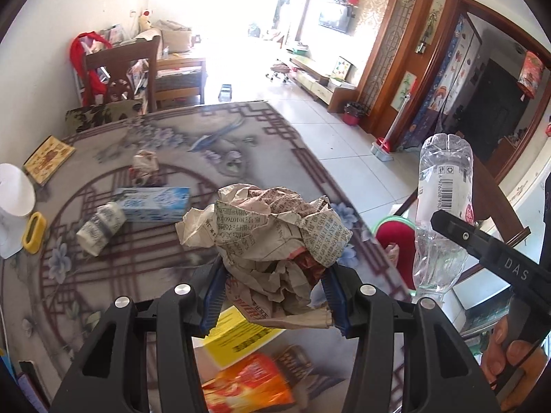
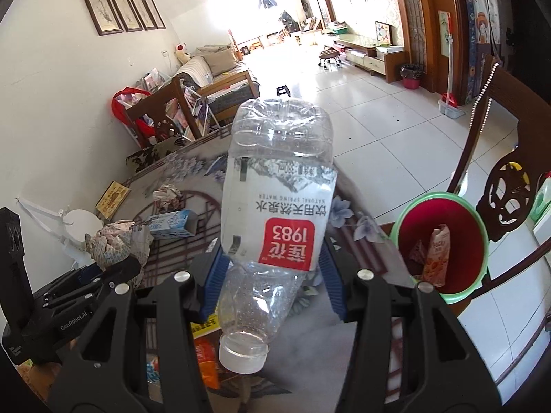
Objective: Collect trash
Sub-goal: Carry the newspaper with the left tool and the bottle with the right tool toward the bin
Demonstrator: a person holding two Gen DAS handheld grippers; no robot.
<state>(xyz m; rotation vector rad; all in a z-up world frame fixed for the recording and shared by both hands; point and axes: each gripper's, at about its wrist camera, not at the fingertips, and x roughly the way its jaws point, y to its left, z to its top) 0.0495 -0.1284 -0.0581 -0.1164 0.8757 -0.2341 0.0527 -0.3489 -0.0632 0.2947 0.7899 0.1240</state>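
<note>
My left gripper [image 1: 273,296] is shut on a crumpled newspaper ball [image 1: 272,237] and holds it above the table. My right gripper [image 2: 272,272] is shut on an empty clear plastic bottle [image 2: 275,213] with a red 1983 label, cap toward the camera. The bottle also shows in the left wrist view [image 1: 442,206], to the right of the paper ball. A red bin with a green rim [image 2: 444,241] stands on the floor right of the table, with wrappers inside. The left gripper and paper ball [image 2: 117,241] show at the left of the right wrist view.
On the patterned table [image 1: 172,258] lie a blue box [image 1: 155,203], a small white bottle [image 1: 100,230], another crumpled paper [image 1: 144,165], a yellow item [image 1: 34,232], an orange packet [image 1: 248,385] and a yellow paper [image 1: 241,334]. Wooden chairs [image 2: 506,192] stand around.
</note>
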